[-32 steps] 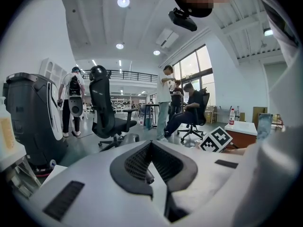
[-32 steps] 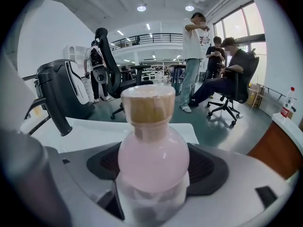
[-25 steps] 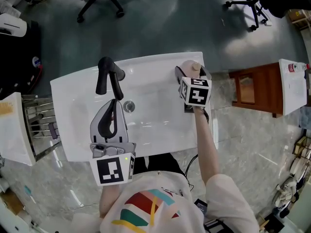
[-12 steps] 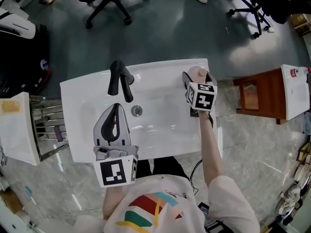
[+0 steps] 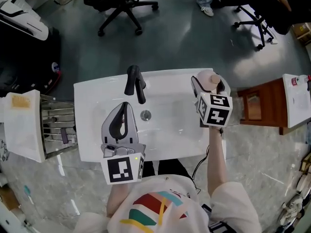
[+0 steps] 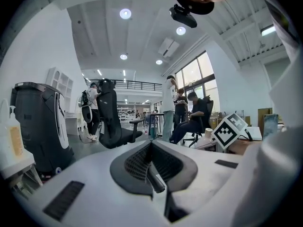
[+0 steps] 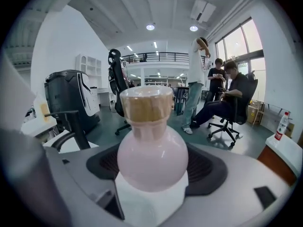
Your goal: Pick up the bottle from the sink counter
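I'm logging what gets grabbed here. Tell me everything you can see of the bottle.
The bottle has a round, glossy, pale pink body, a white lower part and a tan cap under clear wrap. It stands upright and capped, clamped between the fingers of the right gripper, at the far right corner of the sink counter.

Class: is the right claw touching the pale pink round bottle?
Touching. Right gripper view shows the pale pink round bottle wedged inside the right claw.

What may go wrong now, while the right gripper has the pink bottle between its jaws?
The pink bottle is round and smooth, so it may slip or turn in the right gripper when lifted. It is near the sink counter at its far right corner; a tip could send it to the floor.
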Action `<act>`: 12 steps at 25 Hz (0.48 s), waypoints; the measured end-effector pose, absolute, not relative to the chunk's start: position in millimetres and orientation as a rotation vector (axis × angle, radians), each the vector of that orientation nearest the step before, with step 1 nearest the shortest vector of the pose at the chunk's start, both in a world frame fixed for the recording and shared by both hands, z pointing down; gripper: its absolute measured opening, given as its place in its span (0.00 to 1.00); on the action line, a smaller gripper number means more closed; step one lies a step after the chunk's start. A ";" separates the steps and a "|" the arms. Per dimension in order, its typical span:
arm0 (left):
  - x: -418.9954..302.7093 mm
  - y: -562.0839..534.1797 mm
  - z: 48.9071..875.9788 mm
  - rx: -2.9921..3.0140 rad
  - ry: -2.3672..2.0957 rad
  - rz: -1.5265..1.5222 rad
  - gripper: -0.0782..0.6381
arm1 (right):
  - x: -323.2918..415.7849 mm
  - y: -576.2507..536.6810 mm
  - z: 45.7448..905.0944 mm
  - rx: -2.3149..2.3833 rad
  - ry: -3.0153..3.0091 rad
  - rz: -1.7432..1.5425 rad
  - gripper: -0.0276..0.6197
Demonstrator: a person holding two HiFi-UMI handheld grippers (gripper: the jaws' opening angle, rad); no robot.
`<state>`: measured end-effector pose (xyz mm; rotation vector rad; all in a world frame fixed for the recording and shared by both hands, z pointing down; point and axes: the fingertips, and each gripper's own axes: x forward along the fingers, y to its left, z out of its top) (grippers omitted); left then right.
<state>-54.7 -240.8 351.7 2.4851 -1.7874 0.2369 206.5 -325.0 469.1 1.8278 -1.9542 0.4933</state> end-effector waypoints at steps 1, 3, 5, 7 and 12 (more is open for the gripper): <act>-55.3 -240.2 347.4 2.487 -1.792 0.220 0.13 | 201.9 -322.4 456.3 1.829 -1.971 0.470 0.64; -58.0 -239.2 339.4 2.495 -1.801 0.201 0.13 | 191.0 -317.2 430.1 1.837 -2.008 0.421 0.64; -61.7 -238.5 329.5 2.504 -1.814 0.173 0.13 | 178.6 -311.8 404.4 1.847 -2.046 0.376 0.64; -65.7 -238.0 318.5 2.510 -1.831 0.138 0.13 | 166.2 -305.6 380.5 1.854 -2.083 0.339 0.64; -76.2 -237.2 295.2 2.522 -1.871 0.069 0.13 | 133.7 -284.8 331.2 1.861 -2.175 0.260 0.64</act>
